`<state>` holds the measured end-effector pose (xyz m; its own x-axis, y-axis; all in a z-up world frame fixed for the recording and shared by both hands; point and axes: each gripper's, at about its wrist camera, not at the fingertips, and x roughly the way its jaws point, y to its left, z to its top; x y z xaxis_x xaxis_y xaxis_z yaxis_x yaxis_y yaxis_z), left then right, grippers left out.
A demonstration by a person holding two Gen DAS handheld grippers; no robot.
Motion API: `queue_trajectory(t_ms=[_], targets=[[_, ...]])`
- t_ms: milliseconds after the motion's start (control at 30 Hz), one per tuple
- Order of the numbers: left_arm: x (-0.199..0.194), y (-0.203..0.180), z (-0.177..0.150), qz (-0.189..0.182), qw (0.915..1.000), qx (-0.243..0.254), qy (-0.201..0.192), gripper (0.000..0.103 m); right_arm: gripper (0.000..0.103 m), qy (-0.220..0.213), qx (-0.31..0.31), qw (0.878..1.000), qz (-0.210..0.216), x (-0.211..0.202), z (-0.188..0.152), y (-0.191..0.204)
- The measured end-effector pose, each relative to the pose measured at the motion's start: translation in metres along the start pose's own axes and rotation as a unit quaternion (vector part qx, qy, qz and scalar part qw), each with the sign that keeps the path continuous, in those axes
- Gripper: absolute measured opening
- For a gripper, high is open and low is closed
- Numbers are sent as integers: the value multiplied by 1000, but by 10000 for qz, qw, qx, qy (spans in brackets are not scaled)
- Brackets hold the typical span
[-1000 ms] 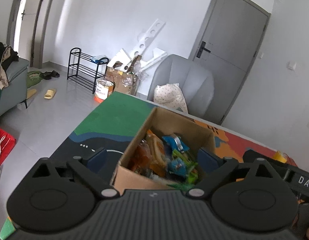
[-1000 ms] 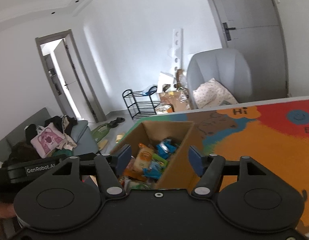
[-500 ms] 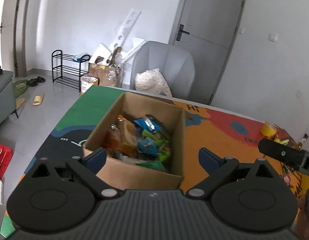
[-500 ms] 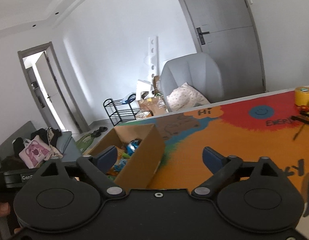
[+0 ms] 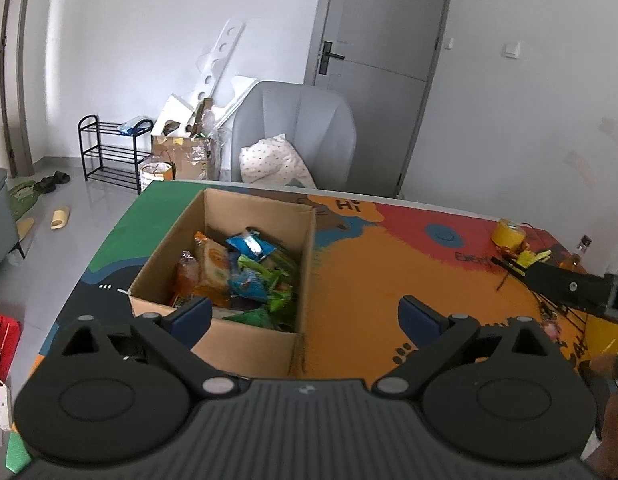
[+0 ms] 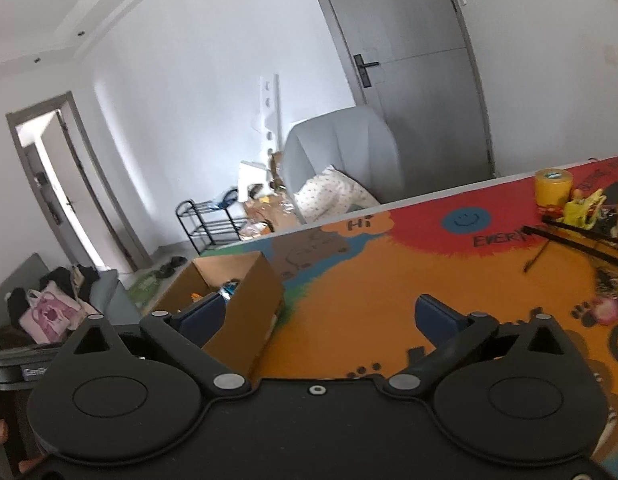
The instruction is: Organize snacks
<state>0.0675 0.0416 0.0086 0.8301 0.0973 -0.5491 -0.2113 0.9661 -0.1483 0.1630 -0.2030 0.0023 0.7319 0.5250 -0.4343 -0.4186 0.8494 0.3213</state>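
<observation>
An open cardboard box stands on the left part of the colourful table mat. It holds several snack packets in orange, blue and green. My left gripper is open and empty, just above the box's near right corner. In the right wrist view the box is at lower left and its snacks barely show. My right gripper is open and empty, over the orange mat to the right of the box.
A yellow tape roll and small clutter sit at the table's far right. A grey armchair with a pillow stands behind the table. A shoe rack and cardboard scraps are on the floor at left.
Both grippers have swung to the right and pulled back from the box. The box now sits further left in both views. Both stay open.
</observation>
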Motion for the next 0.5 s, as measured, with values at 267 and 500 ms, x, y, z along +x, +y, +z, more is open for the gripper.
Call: queue_trajectory(t_ms=[267,500], targets=[[-21,-3,4,26,9998,156,-102,103,103,116,-204,9995,-188,-12,3,10],[-37,6,6,68,9995,216,-220,103,103,297,-460,9973,-499,-15,1,22]])
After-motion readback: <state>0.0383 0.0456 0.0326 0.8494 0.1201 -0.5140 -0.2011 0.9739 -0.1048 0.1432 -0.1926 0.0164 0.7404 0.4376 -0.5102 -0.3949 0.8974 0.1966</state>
